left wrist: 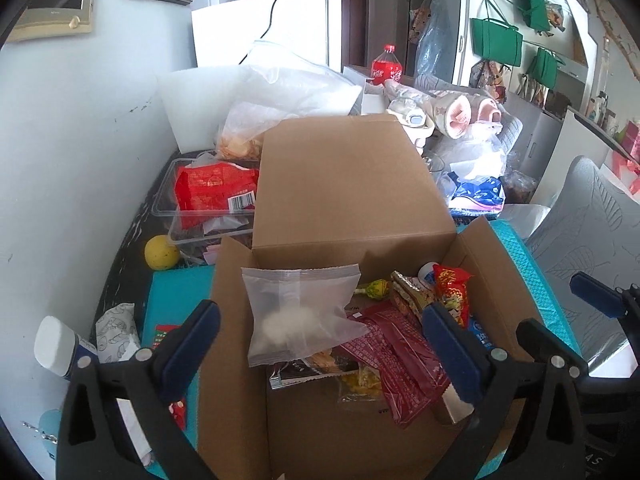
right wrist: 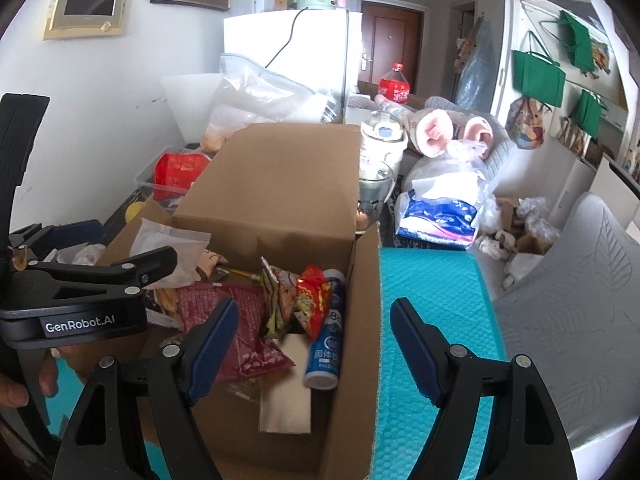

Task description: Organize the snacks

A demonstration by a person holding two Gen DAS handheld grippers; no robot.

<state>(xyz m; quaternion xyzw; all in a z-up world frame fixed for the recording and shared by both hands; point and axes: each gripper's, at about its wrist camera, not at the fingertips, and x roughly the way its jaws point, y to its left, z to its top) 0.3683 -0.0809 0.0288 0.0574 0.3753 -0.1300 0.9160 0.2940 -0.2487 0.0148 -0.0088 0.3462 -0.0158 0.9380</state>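
Frosted pouch (left wrist: 300, 312) in cardboard box (left wrist: 348, 184), between wide-apart left gripper (left wrist: 320, 344) fingers, untouched.

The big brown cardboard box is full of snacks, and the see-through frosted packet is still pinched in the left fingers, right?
Not quite. In the left wrist view the see-through frosted packet lies loose in the big brown cardboard box; the left fingers stand wide apart, pinching nothing.

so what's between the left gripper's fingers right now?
Left gripper is open above the cardboard box; a frosted clear packet and a dark red wrapper lie between them, untouched, in the left wrist view.
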